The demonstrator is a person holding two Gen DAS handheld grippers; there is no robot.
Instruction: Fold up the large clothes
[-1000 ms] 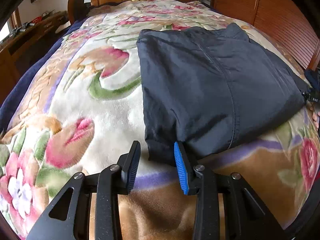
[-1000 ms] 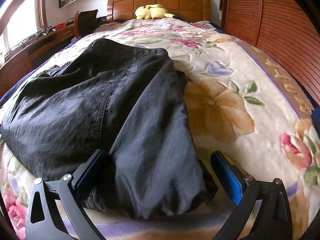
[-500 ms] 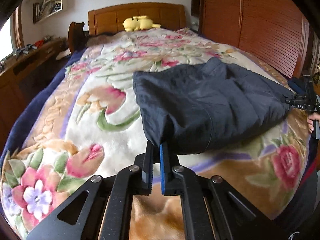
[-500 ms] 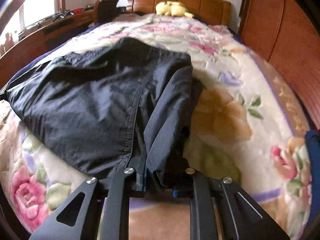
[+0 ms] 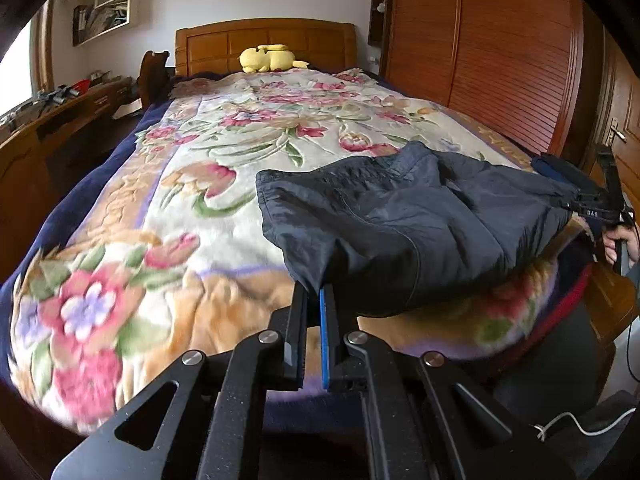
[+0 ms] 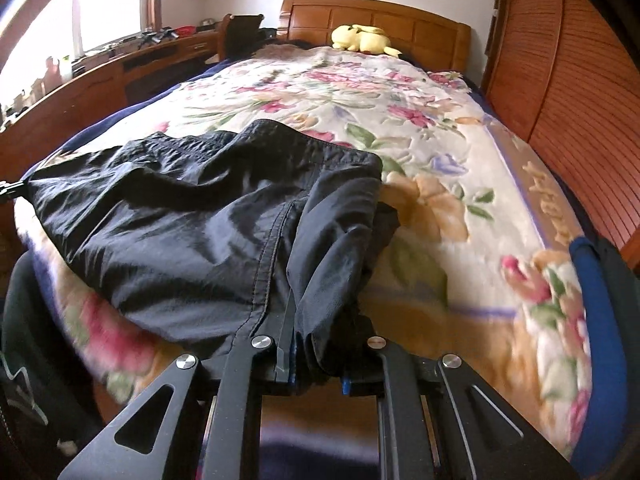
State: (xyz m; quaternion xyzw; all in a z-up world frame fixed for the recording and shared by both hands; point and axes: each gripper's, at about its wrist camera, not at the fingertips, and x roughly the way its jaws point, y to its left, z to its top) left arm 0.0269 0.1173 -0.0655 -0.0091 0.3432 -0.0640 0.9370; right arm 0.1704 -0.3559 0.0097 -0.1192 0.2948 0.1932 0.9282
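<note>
Here garment (image 5: 404, 216) pinched in both tools.

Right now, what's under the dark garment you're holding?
The floral blanket shows around the dark garment, which both the left gripper and right gripper pinch. Anything beneath its middle is covered.

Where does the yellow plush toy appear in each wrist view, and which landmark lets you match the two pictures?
Left wrist view: yellow plush toy sits top centre, against the wooden headboard.
Right wrist view: it lies upper right of centre, against the same headboard.
Shared landmark: the dark garment on the floral blanket.
</note>
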